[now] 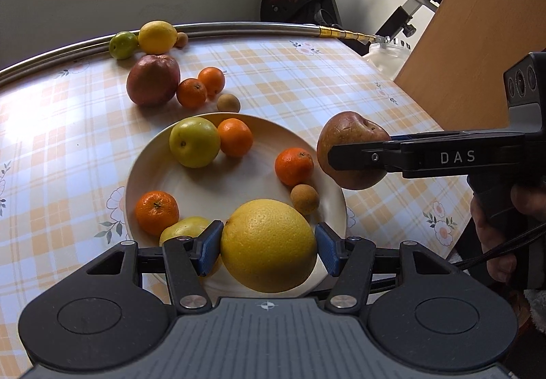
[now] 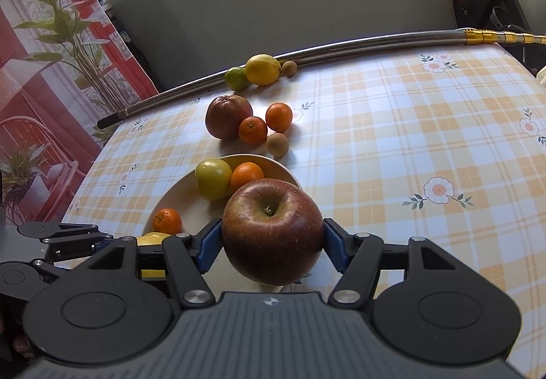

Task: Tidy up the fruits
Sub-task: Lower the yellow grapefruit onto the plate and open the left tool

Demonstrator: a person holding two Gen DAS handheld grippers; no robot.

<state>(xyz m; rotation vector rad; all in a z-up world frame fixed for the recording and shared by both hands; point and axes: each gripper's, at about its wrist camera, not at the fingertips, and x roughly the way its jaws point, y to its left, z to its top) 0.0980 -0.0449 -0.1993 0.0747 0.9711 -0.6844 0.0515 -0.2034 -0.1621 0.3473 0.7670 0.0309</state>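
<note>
A cream plate (image 1: 191,188) (image 2: 177,194) holds a green apple (image 1: 194,142) (image 2: 213,178), three tangerines (image 1: 293,165), a small brown fruit (image 1: 304,199) and a yellow-green fruit (image 1: 184,227). My left gripper (image 1: 268,247) is shut on a large yellow grapefruit (image 1: 269,244) over the plate's near edge. My right gripper (image 2: 273,244) (image 1: 355,157) is shut on a red apple (image 2: 273,232) (image 1: 351,140), held above the plate's right rim.
On the checked tablecloth beyond the plate lie a red apple (image 1: 153,80) (image 2: 228,117), two tangerines (image 1: 201,87) (image 2: 264,123), a small brown fruit (image 1: 228,103), a lemon (image 1: 157,37) (image 2: 263,69), a lime (image 1: 123,44) and a metal pole (image 1: 256,28). A wooden panel (image 1: 477,38) stands at the right.
</note>
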